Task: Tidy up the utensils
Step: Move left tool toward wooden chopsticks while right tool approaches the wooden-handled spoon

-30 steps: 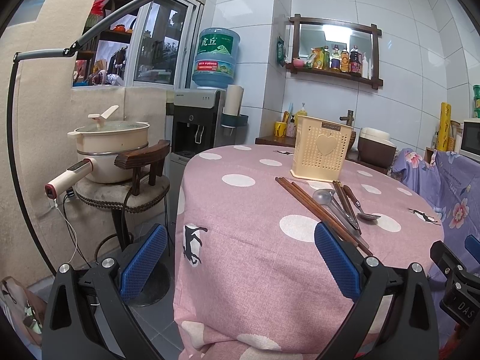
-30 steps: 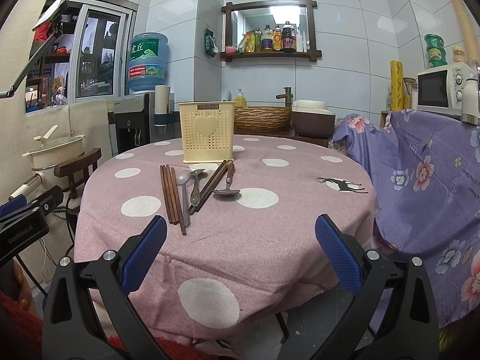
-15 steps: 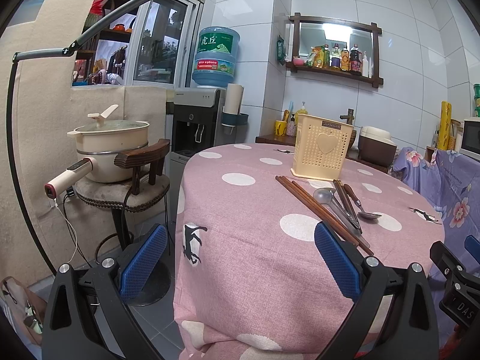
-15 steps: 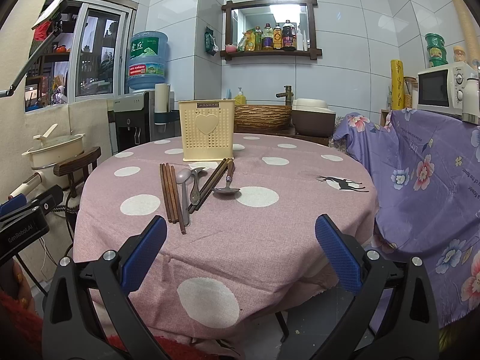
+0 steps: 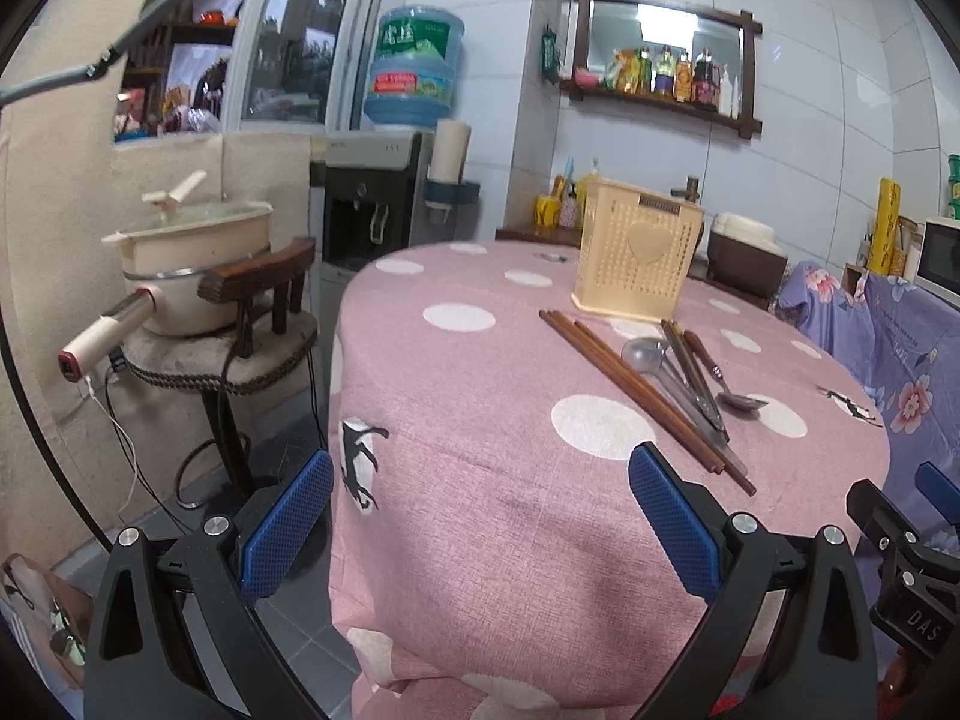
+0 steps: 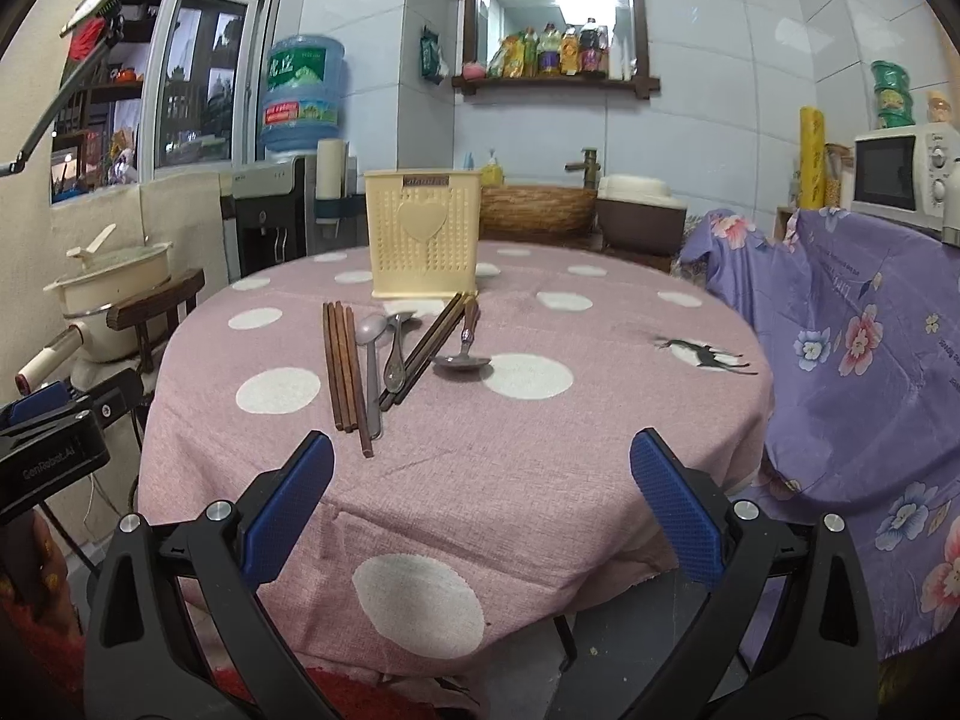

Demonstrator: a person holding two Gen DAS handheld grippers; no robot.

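A cream perforated utensil holder [image 6: 423, 234] with a heart stands upright on the round pink polka-dot table [image 6: 600, 396]; it also shows in the left wrist view [image 5: 636, 258]. In front of it lie brown chopsticks [image 6: 343, 369], a second darker pair [image 6: 429, 345], two steel spoons [image 6: 384, 354] and a wood-handled spoon [image 6: 465, 354]. The same chopsticks [image 5: 636, 387] and spoons [image 5: 690, 372] show in the left wrist view. My right gripper [image 6: 480, 498] is open and empty, near the table's front edge. My left gripper [image 5: 480, 510] is open and empty, at the table's left side.
A chair with a cream electric pot [image 5: 192, 258] stands left of the table. A water dispenser [image 5: 372, 204] is behind it. A purple flowered cloth [image 6: 852, 360] covers furniture on the right, with a microwave [image 6: 900, 174] beyond. The left gripper's body [image 6: 48, 450] shows at the right view's left edge.
Both grippers have shifted only slightly; the views are nearly the same. The utensils and holder have not moved.
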